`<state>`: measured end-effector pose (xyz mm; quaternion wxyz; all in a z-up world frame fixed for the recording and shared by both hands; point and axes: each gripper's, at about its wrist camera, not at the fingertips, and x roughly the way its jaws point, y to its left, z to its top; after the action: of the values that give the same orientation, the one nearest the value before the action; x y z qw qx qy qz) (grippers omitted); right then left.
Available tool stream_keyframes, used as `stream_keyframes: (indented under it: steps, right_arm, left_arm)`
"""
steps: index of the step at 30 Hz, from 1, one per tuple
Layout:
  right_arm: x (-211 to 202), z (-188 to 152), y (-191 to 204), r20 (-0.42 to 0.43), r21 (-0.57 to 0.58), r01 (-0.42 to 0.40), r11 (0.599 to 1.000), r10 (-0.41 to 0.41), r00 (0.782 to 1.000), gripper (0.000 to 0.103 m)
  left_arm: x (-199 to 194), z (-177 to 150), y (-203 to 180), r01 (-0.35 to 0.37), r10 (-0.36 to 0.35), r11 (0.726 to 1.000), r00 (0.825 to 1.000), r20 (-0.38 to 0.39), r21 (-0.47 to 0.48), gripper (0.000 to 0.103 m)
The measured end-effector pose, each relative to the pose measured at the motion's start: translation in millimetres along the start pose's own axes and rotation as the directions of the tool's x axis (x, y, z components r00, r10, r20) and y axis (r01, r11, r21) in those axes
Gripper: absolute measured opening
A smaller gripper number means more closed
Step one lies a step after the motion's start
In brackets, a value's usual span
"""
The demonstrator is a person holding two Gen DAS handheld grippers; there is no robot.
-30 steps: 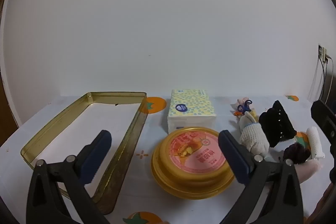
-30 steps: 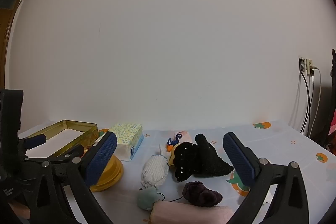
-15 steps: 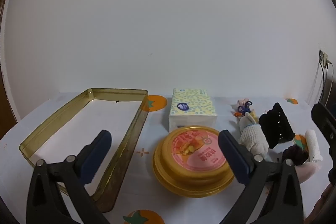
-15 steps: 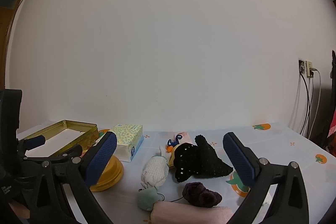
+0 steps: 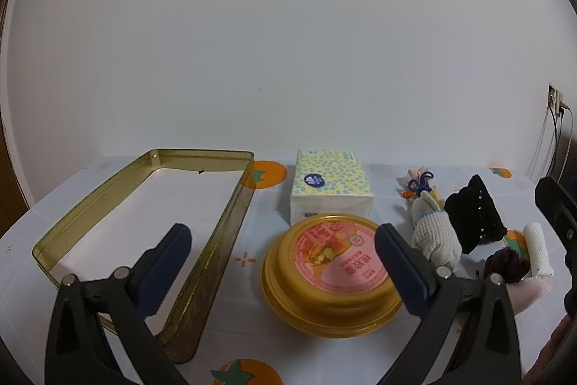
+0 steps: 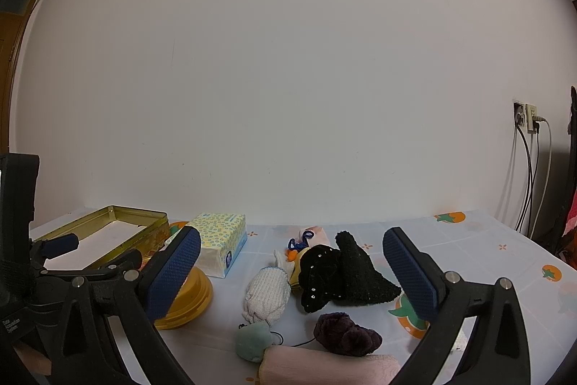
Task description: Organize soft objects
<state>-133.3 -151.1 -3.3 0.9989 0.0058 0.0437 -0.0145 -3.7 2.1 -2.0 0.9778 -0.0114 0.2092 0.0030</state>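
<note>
Soft things lie in a cluster on the tablecloth: a white knit glove [image 6: 267, 293] [image 5: 434, 235], a black sequinned cloth [image 6: 342, 271] [image 5: 474, 219], a dark purple scrunchie [image 6: 346, 334] [image 5: 505, 264], a rolled pink towel [image 6: 328, 365], a pale green pouch [image 6: 252, 341], and a small pink bundle with blue cord [image 6: 308, 237] [image 5: 418, 181]. An empty gold rectangular tin [image 5: 144, 201] [image 6: 104, 233] lies at the left. My left gripper [image 5: 283, 267] stands open above the round tin. My right gripper [image 6: 292, 271] is open over the cluster, holding nothing.
A round gold tin with a pink label [image 5: 331, 276] sits in front of a dotted tissue pack [image 5: 330, 184]. A white foam net roll [image 5: 537, 253] lies at the right. Cables hang from a wall socket [image 6: 526, 118]. The table meets a white wall behind.
Both views have shifted only slightly; the left view has edged a little nearer the tins. No object moved and both grippers stay open.
</note>
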Motion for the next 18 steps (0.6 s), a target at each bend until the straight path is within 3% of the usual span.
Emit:
stream_keyframes:
  steps: [18]
  right_arm:
    - [2.1,-1.5,1.2,-0.004,0.007,0.002,1.000,-0.002,1.000,0.102]
  left_arm:
    - [0.7,0.9,1.0,0.004,-0.004,1.000,1.000,-0.002,0.000,0.103]
